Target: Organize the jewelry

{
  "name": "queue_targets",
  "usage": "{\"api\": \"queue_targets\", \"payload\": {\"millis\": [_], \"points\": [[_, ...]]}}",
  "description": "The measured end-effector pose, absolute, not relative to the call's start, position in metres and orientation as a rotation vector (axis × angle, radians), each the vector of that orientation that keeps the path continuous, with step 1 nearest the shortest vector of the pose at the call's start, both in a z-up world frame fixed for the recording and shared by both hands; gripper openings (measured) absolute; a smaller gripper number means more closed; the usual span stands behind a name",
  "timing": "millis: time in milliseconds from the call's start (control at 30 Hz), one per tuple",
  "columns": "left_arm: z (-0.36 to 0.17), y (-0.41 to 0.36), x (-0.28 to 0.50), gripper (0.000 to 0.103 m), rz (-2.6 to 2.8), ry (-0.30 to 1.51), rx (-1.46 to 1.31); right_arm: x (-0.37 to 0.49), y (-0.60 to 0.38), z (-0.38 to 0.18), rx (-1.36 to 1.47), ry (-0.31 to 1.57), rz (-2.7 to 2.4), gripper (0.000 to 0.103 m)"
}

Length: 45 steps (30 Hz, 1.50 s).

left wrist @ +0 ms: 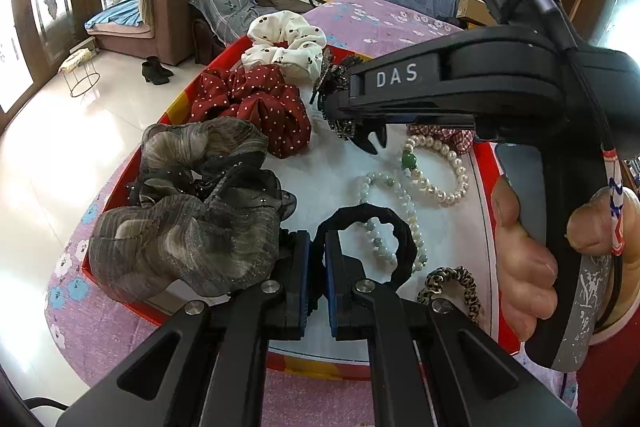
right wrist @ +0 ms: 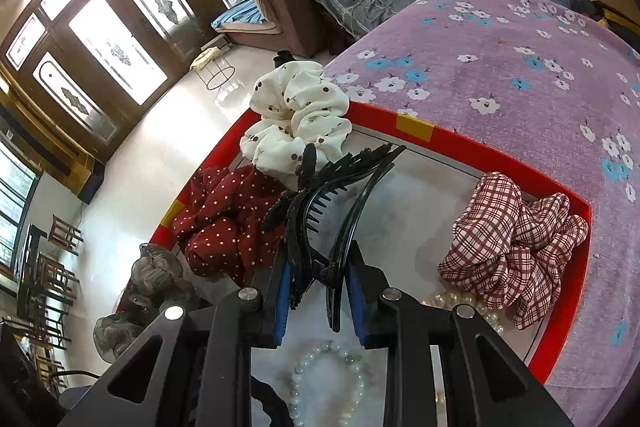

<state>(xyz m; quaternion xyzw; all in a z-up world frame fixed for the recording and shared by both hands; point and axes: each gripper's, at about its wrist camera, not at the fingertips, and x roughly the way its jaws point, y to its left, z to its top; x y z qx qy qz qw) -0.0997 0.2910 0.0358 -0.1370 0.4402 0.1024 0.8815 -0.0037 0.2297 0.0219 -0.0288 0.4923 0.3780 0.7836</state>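
Note:
A red tray (left wrist: 340,179) with a white floor holds hair ties and bracelets. My left gripper (left wrist: 317,279) is shut on a black hair tie (left wrist: 402,227), whose loop lies over a pale jade bead bracelet (left wrist: 374,181). A pearl bracelet (left wrist: 462,175) and a leopard hair tie (left wrist: 452,273) lie to the right. My right gripper (right wrist: 320,303) is shut on a black toothed hair clip (right wrist: 344,195), held above the tray's middle. In the left wrist view that right gripper (left wrist: 340,111) hangs over the tray with the clip (left wrist: 343,129).
Scrunchies line the tray: white cherry (right wrist: 296,111), red dotted (right wrist: 224,223), grey-brown (left wrist: 192,211) and red plaid (right wrist: 512,251). The tray rim (right wrist: 480,143) sits on a purple flowered cloth (right wrist: 500,59). The floor drops away at the left. A hand (left wrist: 524,267) grips the right handle.

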Motion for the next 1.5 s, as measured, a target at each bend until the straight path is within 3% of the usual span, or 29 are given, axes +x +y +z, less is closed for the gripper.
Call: {"api": "queue_targets", "payload": {"millis": [167, 233, 300, 367, 600, 767, 1167, 1433, 1500], "points": [[0.037, 0.292, -0.1, 0.008, 0.217, 0.92, -0.297, -0.009, 0.225, 0.03, -0.047, 1.035, 0.83, 0.046], [0.038, 0.291, -0.099, 0.013, 0.215, 0.921, -0.304, -0.013, 0.224, 0.035, -0.049, 1.017, 0.834, 0.047], [0.039, 0.291, -0.1, 0.034, 0.22, 0.919, -0.309, -0.016, 0.223, 0.039, -0.051, 1.006, 0.841, 0.046], [0.04, 0.291, -0.101, 0.039, 0.234, 0.914, -0.306, -0.019, 0.222, 0.043, -0.051, 0.997, 0.844, 0.047], [0.048, 0.294, -0.109, 0.04, 0.235, 0.901, -0.327, -0.035, 0.203, 0.058, -0.026, 0.96, 0.851, 0.048], [0.06, 0.288, -0.119, 0.053, 0.249, 0.874, -0.315, -0.045, 0.178, 0.068, 0.003, 0.929, 0.816, 0.052], [0.077, 0.265, -0.141, 0.058, 0.283, 0.834, -0.257, -0.086, 0.082, 0.066, 0.028, 0.897, 0.569, 0.053], [0.112, 0.25, -0.179, 0.081, 0.386, 0.662, -0.181, -0.131, 0.05, 0.085, -0.071, 0.802, 0.525, 0.055], [0.126, 0.246, -0.193, 0.091, 0.43, 0.588, -0.157, -0.142, 0.04, 0.095, -0.064, 0.775, 0.517, 0.058]]}}
